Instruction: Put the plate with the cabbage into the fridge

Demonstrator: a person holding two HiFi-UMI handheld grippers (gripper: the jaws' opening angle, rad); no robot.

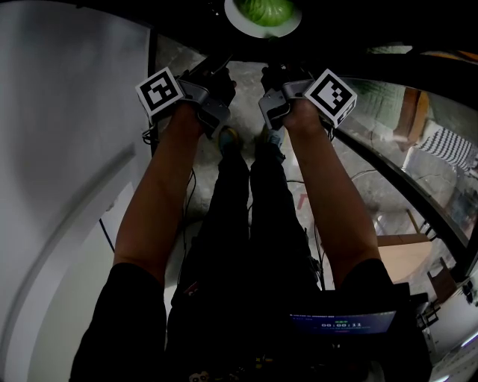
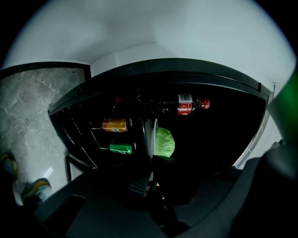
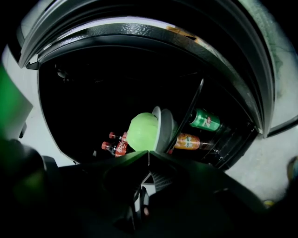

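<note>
The white plate (image 1: 263, 22) with the green cabbage (image 1: 265, 9) is held out ahead of me at the top of the head view. Both grippers hold it by its near rim. My left gripper (image 1: 217, 69) and my right gripper (image 1: 272, 76) sit side by side under it. In the left gripper view the plate (image 2: 149, 134) shows edge-on with the cabbage (image 2: 164, 142) to its right, and the left gripper (image 2: 150, 161) is shut on the rim. In the right gripper view the right gripper (image 3: 149, 154) is shut below the cabbage (image 3: 143, 131) and plate (image 3: 165, 127).
The dark fridge interior (image 2: 219, 135) lies open ahead. It holds a cola bottle (image 2: 188, 104), an orange can (image 2: 115, 124) and a green can (image 2: 121, 148) on wire racks. A white surface (image 1: 67, 149) stands at my left. The stone floor (image 1: 358, 160) is below.
</note>
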